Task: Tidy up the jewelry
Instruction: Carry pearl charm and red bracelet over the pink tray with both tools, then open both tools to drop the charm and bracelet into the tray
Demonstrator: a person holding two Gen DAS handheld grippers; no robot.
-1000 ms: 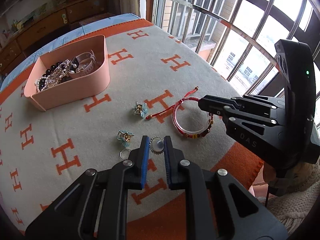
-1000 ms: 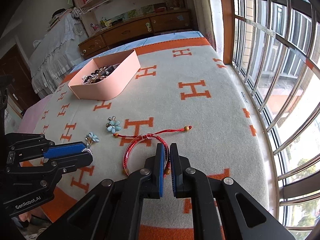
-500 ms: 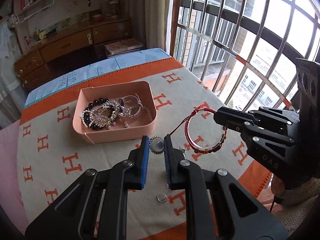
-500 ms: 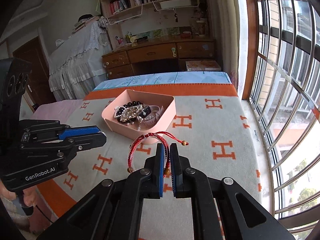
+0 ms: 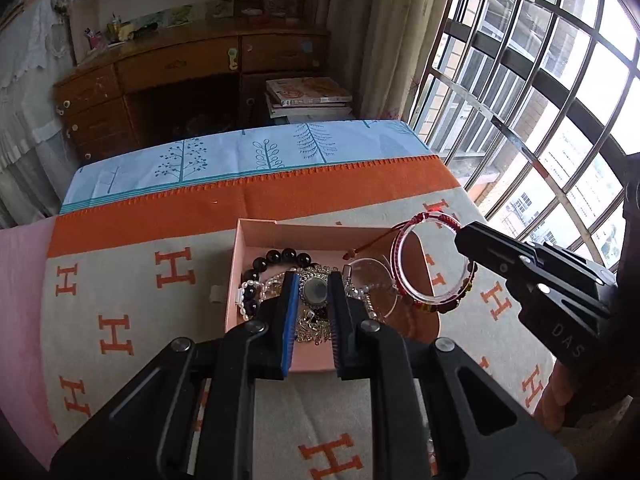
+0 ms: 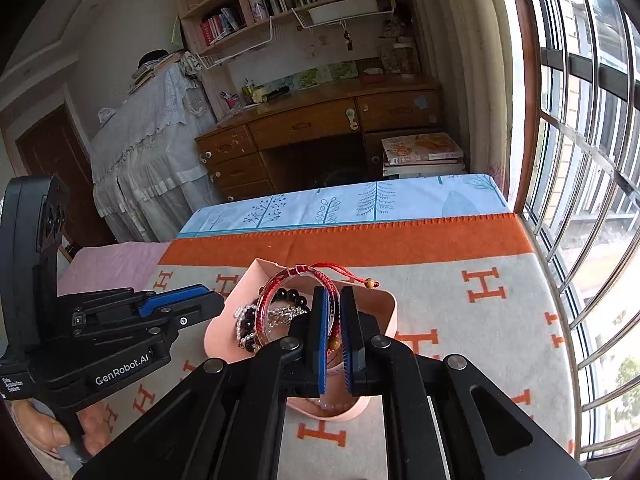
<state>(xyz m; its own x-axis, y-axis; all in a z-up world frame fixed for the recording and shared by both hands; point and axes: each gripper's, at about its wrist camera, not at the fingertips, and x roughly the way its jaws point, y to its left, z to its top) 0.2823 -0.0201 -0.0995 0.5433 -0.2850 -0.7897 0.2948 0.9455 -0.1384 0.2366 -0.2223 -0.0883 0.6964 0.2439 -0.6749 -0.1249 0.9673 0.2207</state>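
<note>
With the round pendant [image 5: 314, 292] gripped in the left gripper [image 5: 313, 294] and the red bracelet [image 6: 298, 300] pinched in the right gripper [image 6: 333, 320], both held over the pink tray [image 5: 256, 236], each should be lowered before the fingers are opened.

Pink tray [image 5: 260, 236], rectangular with rounded corners, sat on the H-patterned blanket. Contents: black bead bracelet [image 5: 280, 258], pearl strand [image 5: 256, 289], silver chain pieces, clear bangle [image 5: 374, 280], piled together. Round silver-rimmed pendant [image 5: 315, 291] was suspended above the pile, face toward the left camera. Red cord bracelet [image 5: 432, 268] with clear band and coloured beads hung upright over the tray's 3 o'clock side, its cord tail trailing toward 9 o'clock.
</note>
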